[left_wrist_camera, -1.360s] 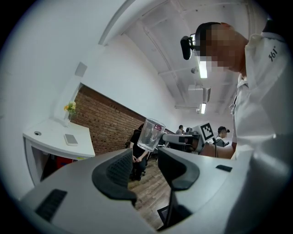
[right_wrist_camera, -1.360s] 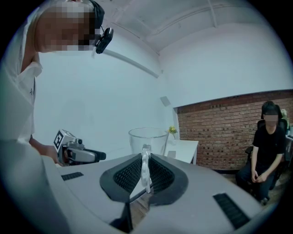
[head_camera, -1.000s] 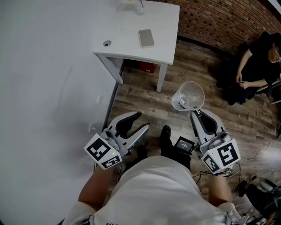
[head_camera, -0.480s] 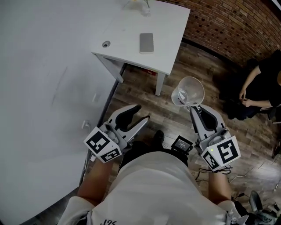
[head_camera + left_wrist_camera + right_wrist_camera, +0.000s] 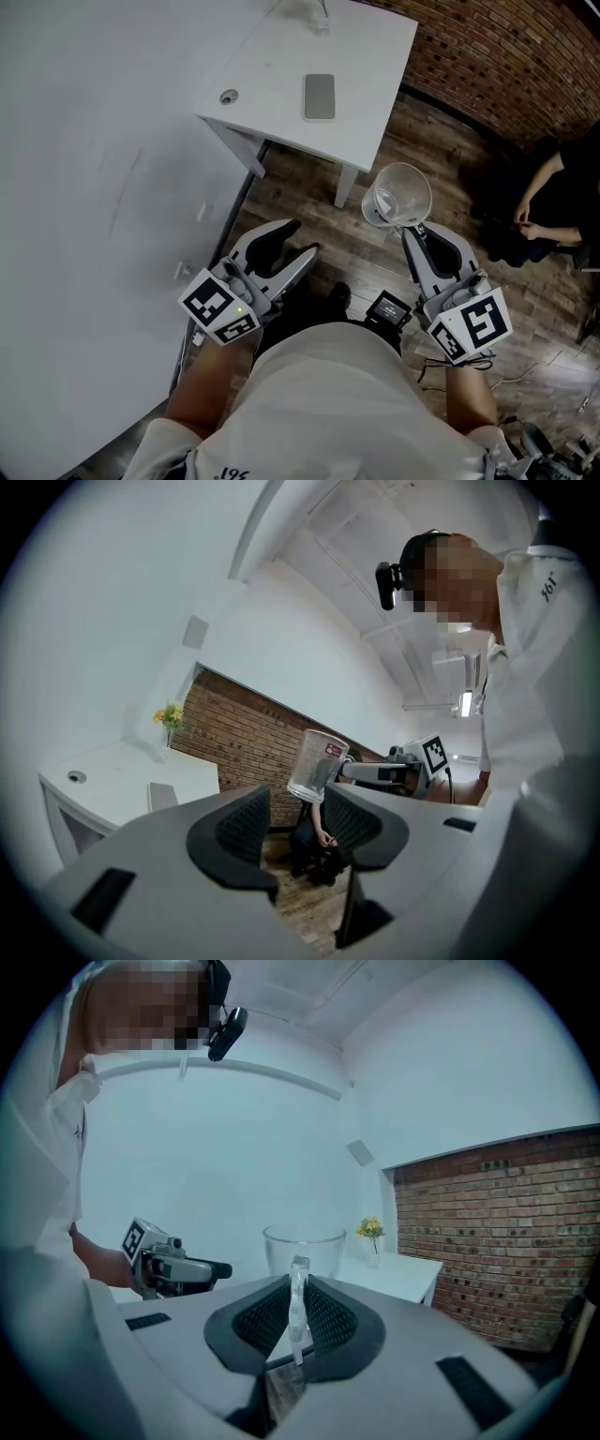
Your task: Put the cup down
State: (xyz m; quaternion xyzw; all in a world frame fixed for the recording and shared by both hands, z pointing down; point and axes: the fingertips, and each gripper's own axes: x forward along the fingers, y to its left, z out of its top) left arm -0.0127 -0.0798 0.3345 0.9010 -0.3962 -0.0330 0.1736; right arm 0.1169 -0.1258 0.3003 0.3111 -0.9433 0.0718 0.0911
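Note:
A clear plastic measuring cup (image 5: 398,195) hangs in the air over the wooden floor, just off the white table's (image 5: 272,66) near corner. My right gripper (image 5: 413,231) is shut on its thin handle, which stands pinched between the pads in the right gripper view (image 5: 298,1309), with the cup's body (image 5: 302,1244) upright beyond them. My left gripper (image 5: 299,243) is open and empty, low at the left. In the left gripper view the jaws (image 5: 298,822) stand apart, with the cup (image 5: 317,764) seen far beyond them.
On the table lie a flat grey phone-like slab (image 5: 319,96) and a small round fitting (image 5: 228,96); a vase of flowers (image 5: 372,1237) stands at its far end. A seated person (image 5: 553,202) is at the right by the brick wall (image 5: 506,47). A white wall (image 5: 94,187) fills the left.
The table has drawn nearer and shifted right in the head view, and the seated person has slid toward the right edge. The cup stays in the right gripper; the left stays open.

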